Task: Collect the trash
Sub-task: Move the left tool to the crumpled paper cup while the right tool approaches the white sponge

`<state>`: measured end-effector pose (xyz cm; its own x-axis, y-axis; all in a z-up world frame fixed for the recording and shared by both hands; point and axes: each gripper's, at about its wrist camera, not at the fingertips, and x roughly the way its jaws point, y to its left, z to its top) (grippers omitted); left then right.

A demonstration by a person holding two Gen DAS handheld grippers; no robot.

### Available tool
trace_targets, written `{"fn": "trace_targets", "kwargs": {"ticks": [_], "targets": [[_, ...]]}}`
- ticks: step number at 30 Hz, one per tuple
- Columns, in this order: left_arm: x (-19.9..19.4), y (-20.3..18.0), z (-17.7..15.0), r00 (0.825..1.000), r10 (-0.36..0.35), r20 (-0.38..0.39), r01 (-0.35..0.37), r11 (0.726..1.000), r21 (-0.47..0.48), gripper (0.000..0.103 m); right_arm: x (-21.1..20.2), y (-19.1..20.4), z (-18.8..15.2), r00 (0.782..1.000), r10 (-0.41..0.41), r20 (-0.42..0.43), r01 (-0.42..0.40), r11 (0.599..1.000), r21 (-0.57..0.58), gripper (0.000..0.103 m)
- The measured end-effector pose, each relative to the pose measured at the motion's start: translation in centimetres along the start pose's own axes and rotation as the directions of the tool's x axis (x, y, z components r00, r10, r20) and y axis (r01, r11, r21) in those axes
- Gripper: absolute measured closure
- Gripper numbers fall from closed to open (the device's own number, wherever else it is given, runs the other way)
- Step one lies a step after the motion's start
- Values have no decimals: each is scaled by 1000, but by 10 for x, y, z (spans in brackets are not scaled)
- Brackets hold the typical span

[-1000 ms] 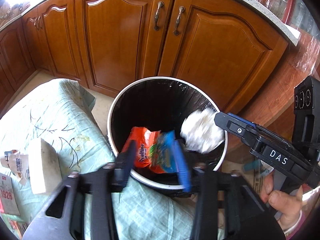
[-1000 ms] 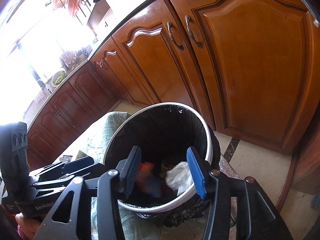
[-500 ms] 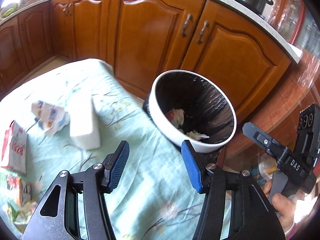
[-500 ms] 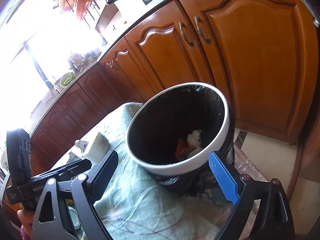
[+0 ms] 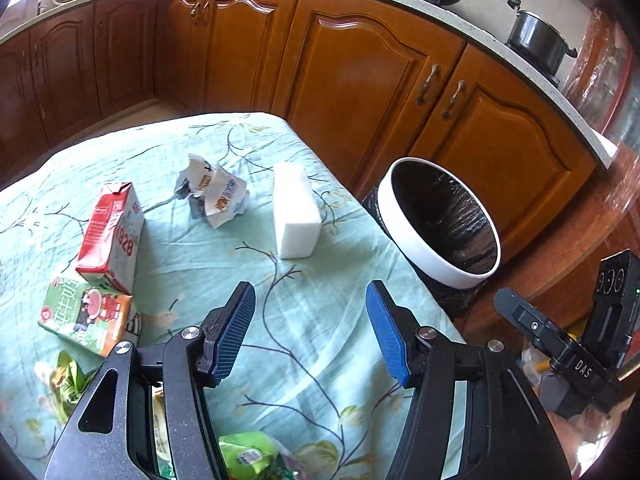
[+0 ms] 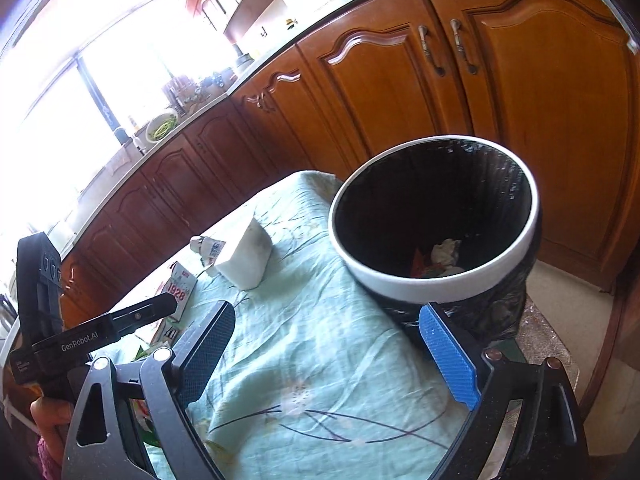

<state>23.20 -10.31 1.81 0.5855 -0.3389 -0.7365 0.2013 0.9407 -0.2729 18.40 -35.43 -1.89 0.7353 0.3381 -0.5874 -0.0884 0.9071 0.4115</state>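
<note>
A white-rimmed trash bin (image 5: 404,216) with a black liner stands off the table's right edge; it also shows in the right wrist view (image 6: 532,216), with an orange wrapper and white crumpled paper (image 6: 445,251) at its bottom. On the table lie a white foam block (image 5: 297,210), a crumpled wrapper (image 5: 214,196), a red-and-white carton (image 5: 112,232) and a green-and-orange carton (image 5: 86,316). My left gripper (image 5: 310,332) is open and empty above the tablecloth. My right gripper (image 6: 328,356) is open and empty beside the bin.
The table has a pale green floral cloth (image 5: 192,152). Green packets (image 5: 244,454) lie at its near edge under my left gripper. Wooden cabinets (image 5: 360,64) run behind, with a pot (image 5: 536,38) on the counter. The right gripper's body (image 5: 568,360) shows at lower right.
Both grippers let go of their trash into the bin, opened, and pulled back from over the bin toward the table. The left view swung left onto the remaining items.
</note>
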Motion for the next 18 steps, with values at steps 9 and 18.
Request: {"fn": "trace_targets", "kwargs": {"ticks": [9,18], "targets": [[-13,34,-7,999,42,12,-41,998,-52,41,16,32,-4,999,31,-27,-32,998,-58,8],[-13,58,0,998,66,17,-65,995,-78,41,40,58,5,997,60,-58,-66,992,-106,8]]}}
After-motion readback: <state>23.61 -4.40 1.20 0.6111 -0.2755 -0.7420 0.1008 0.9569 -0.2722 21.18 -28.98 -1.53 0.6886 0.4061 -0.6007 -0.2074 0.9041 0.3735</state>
